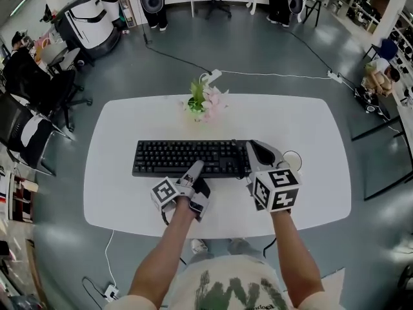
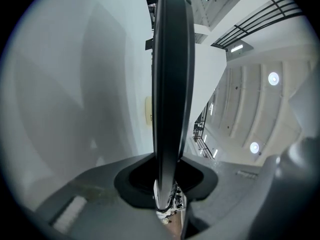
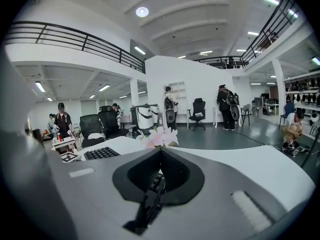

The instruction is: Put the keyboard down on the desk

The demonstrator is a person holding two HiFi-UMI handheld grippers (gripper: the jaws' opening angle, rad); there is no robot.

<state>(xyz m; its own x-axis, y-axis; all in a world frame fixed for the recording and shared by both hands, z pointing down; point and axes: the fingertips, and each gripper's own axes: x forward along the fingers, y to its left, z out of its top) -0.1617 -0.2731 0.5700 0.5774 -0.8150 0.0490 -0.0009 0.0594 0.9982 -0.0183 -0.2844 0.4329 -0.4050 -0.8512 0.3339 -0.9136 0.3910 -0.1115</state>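
Currently, head view: keyboard (image 1: 187,158) sits low over the white bench (image 1: 310,128); I cannot confirm contact. My left tool (image 1: 195,168) is on its near edge, my right tool (image 1: 253,154) on its right end.
Left gripper view: jaws pinch the keyboard edge-on.
Right gripper view: jaws clamp its end.
Risk: an uneven release tips one end, which slaps the bench or skids toward the flowers (image 1: 205,102).

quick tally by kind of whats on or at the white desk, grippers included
keyboard: 1
flower arrangement: 1
hand-held grippers: 2, the left hand-held gripper and the right hand-held gripper
total: 4
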